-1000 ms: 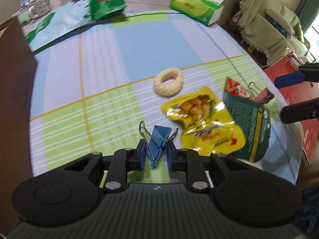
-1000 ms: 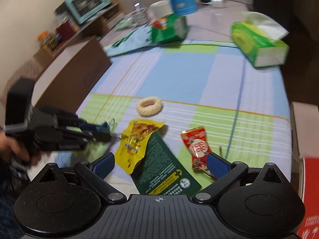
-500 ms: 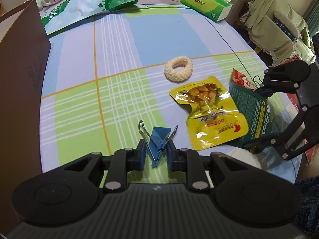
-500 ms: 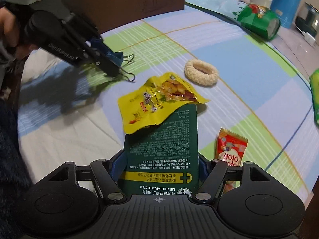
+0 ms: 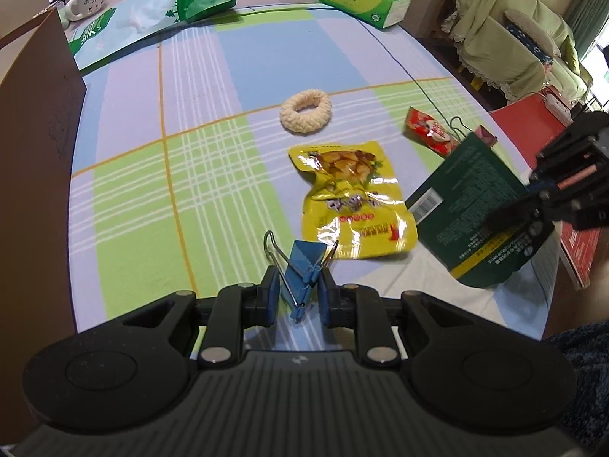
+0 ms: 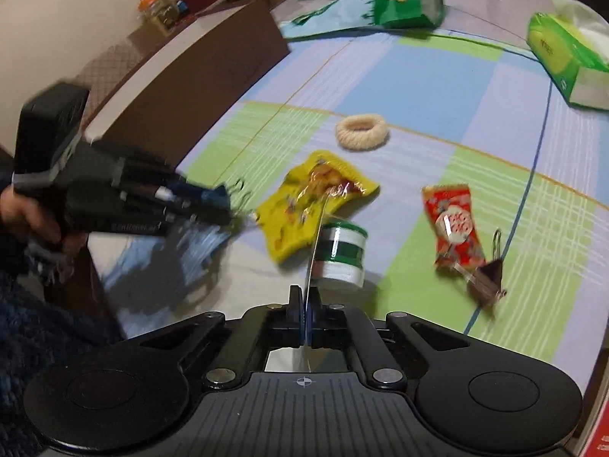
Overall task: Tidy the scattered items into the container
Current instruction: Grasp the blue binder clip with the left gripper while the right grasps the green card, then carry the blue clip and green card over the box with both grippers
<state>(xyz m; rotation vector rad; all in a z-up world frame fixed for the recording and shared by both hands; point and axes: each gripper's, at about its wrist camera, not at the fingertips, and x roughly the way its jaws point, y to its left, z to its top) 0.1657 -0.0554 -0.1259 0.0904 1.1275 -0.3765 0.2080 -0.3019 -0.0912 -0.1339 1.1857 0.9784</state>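
- The left gripper [image 5: 296, 297] is clamped on a blue binder clip [image 5: 302, 266], which sits between its fingers with the wire handles pointing forward.
- The right gripper [image 6: 305, 318] is pinched on a dark green packet [image 5: 477, 209], lifted edge-on clear of the cloth.
- Ahead of the left gripper lie a yellow snack pouch [image 5: 350, 198], a rope ring [image 5: 305, 111] and a red candy wrapper [image 5: 428, 130]; a black binder clip [image 6: 489, 276] lies right of the right gripper.
- The brown box [image 5: 34, 144], likely the container, stands to the left gripper's left.
- Step in hand: carrying. Next, both loads probably need swinging left over the box wall before release.
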